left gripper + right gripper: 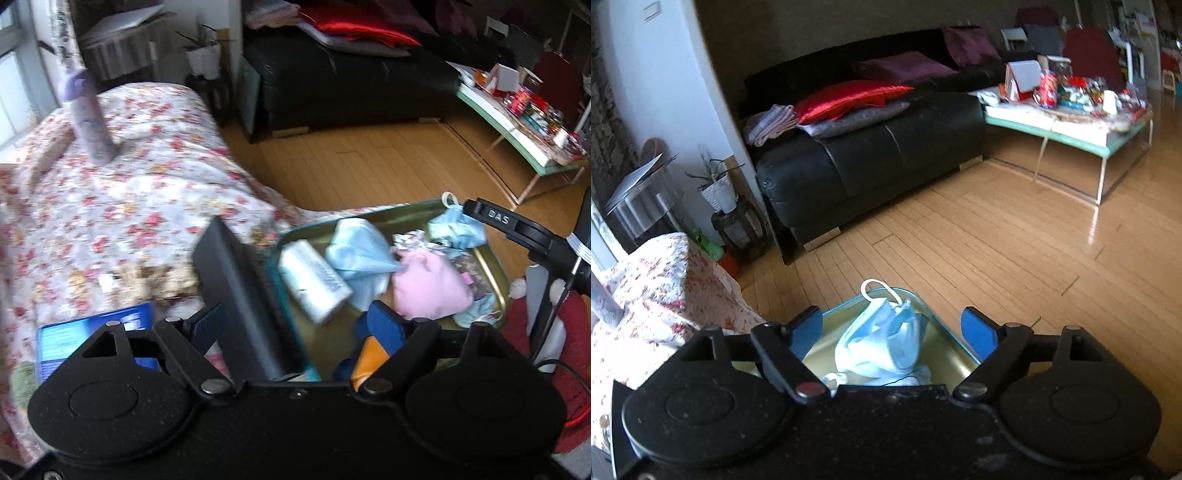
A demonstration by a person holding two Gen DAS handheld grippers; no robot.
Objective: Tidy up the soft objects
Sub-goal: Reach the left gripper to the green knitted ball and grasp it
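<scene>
An open tin, gold inside with a teal rim, lies at the edge of a floral bedspread. It holds a white wrapped roll, crumpled light blue face masks, a pink pouch and an orange-and-blue item. My left gripper hovers open over the tin's near end. A dark flat panel stands beside its left pad, and the right pad is clear of it. My right gripper is open above the tin's far corner. A blue mask lies below, between its fingers and untouched.
The floral bedspread carries a standing purple bottle and a blue box. Red fabric lies right of the tin. Beyond are a wooden floor, a black sofa with cushions, a cluttered glass table and a potted plant.
</scene>
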